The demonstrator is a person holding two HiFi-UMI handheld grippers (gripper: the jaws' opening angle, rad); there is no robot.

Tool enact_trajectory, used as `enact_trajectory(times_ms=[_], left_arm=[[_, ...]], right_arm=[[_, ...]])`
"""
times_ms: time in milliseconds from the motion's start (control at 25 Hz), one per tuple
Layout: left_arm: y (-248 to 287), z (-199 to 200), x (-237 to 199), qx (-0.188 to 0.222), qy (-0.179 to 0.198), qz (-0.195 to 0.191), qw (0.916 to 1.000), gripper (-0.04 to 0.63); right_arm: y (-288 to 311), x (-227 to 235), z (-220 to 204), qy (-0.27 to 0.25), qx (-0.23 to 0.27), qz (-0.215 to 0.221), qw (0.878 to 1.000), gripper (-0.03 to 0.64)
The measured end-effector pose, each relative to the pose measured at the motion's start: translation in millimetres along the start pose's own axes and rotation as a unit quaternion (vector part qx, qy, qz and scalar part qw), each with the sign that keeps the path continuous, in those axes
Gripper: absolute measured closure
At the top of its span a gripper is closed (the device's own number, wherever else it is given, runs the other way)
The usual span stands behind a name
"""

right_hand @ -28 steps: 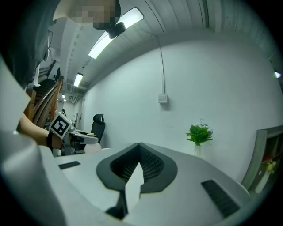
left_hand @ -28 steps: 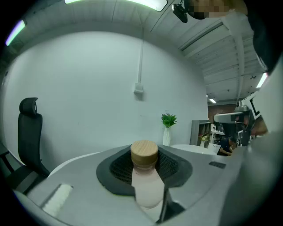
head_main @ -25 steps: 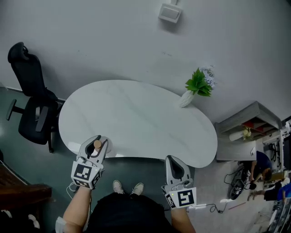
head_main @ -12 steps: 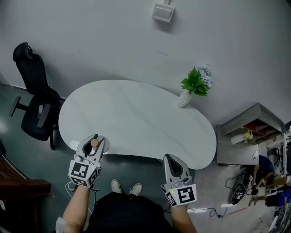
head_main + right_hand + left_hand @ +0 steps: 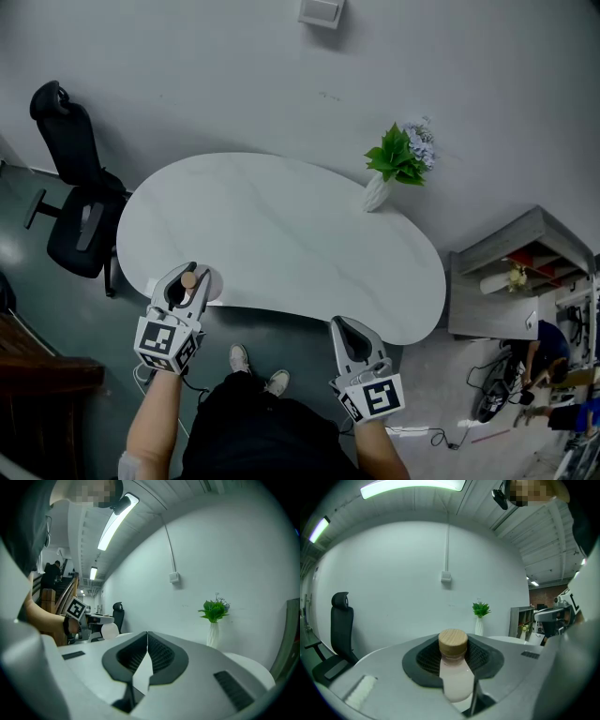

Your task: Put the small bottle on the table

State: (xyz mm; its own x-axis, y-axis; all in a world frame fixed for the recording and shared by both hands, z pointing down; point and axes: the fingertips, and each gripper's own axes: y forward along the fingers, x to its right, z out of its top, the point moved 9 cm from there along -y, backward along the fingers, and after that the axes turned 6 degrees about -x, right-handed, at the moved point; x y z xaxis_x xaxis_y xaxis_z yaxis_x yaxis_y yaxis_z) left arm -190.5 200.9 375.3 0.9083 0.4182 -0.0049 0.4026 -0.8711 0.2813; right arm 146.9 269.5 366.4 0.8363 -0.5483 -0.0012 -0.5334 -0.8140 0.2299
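Observation:
A small bottle (image 5: 453, 674) with pale pink contents and a wooden cap (image 5: 189, 279) stands upright between the jaws of my left gripper (image 5: 189, 282), which is shut on it. That gripper hovers at the near left edge of the white oval table (image 5: 281, 234). In the left gripper view the black pads (image 5: 424, 660) press the bottle's sides. My right gripper (image 5: 349, 335) is below the table's near edge, right of the person's legs. Its jaws meet tip to tip in the right gripper view, with nothing held at the right gripper (image 5: 147, 637).
A white vase with a green plant (image 5: 394, 169) stands at the table's far right edge. A black office chair (image 5: 75, 206) is left of the table. A grey shelf unit (image 5: 511, 272) stands to the right. A white wall lies behind the table.
Both grippers have shifted slightly toward the table's near edge in the head view, and the view has tilted. The left gripper keeps its hold on the bottle.

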Motion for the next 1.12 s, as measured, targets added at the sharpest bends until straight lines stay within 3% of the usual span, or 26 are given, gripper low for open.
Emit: enact_trajectory(times_ms=[480,1120], left_arm=[[69.7,-2.7,-25.8,-0.013,-0.013,-0.036,0.9992,0.485],[164.7,24.2,-92.4,-0.015,0.015,-0.109,0.9938,0.485]], right_arm=[[45.6,33.5,9.9,-0.005,-0.022,-0.028,0.999,0.611],[164.1,54.8,47.6,-0.009,-0.048,-0.067,0.997,0.611]])
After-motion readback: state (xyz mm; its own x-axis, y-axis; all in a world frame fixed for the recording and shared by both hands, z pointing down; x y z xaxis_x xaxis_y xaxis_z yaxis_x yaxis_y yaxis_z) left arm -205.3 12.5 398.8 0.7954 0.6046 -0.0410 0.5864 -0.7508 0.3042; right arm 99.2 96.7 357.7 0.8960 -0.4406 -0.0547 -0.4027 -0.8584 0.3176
